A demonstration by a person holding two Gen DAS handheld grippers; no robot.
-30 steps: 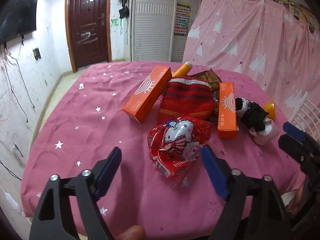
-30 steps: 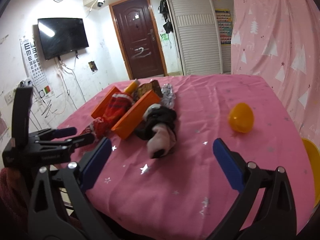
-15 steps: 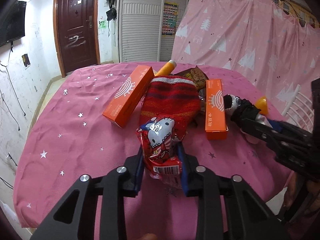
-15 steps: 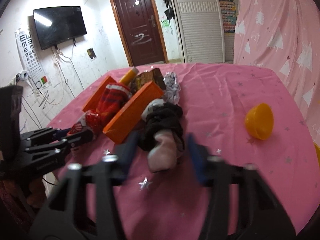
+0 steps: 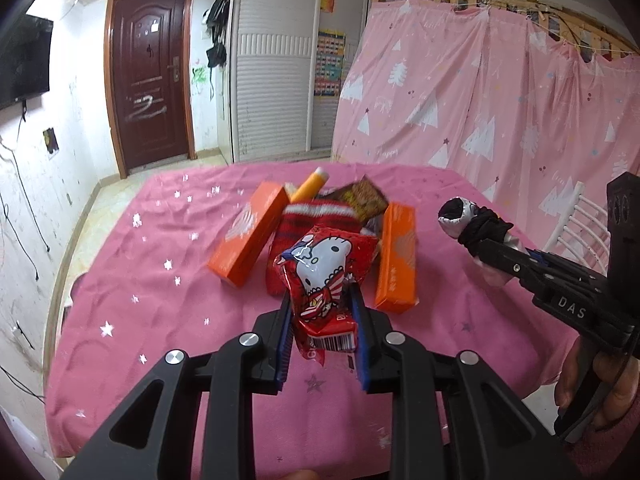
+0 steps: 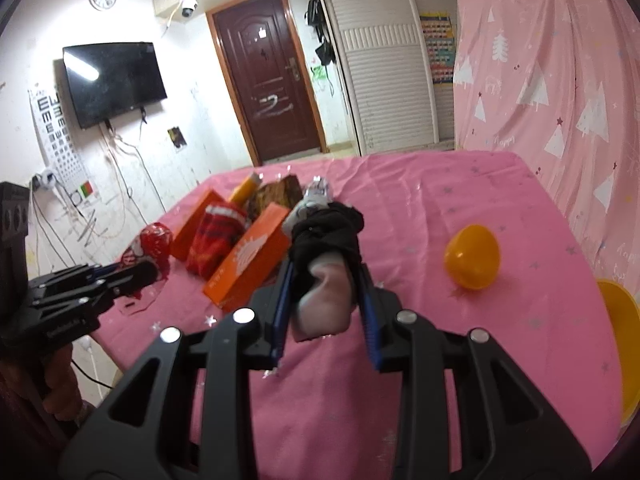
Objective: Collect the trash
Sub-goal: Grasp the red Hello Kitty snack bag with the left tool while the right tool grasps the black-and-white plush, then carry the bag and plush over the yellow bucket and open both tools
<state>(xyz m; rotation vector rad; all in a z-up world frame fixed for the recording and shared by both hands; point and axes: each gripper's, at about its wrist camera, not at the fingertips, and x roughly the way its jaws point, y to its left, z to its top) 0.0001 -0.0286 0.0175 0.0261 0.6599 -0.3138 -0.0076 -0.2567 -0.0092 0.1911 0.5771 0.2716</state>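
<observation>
Left gripper [image 5: 322, 322]: jaws closing, pads pressing a crinkly red cartoon-cat snack wrapper [image 5: 324, 276], barcode end nearest, raised off the pink star-print tablecloth [image 5: 160, 280].
Right gripper [image 6: 326, 280]: jaws closing on a rolled black-and-pale sock bundle [image 6: 326, 264]; "DAS" printed on its body.
Beyond the wrapper: two orange rectangular cartons [image 5: 250, 236], red striped knit sock [image 5: 316, 216], brown packet [image 5: 366, 200].
Right of the bundle: orange plastic egg half [image 6: 472, 256].

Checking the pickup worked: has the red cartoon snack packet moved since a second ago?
Yes. The red snack packet has lifted off the pink tablecloth, held by the left gripper.
</observation>
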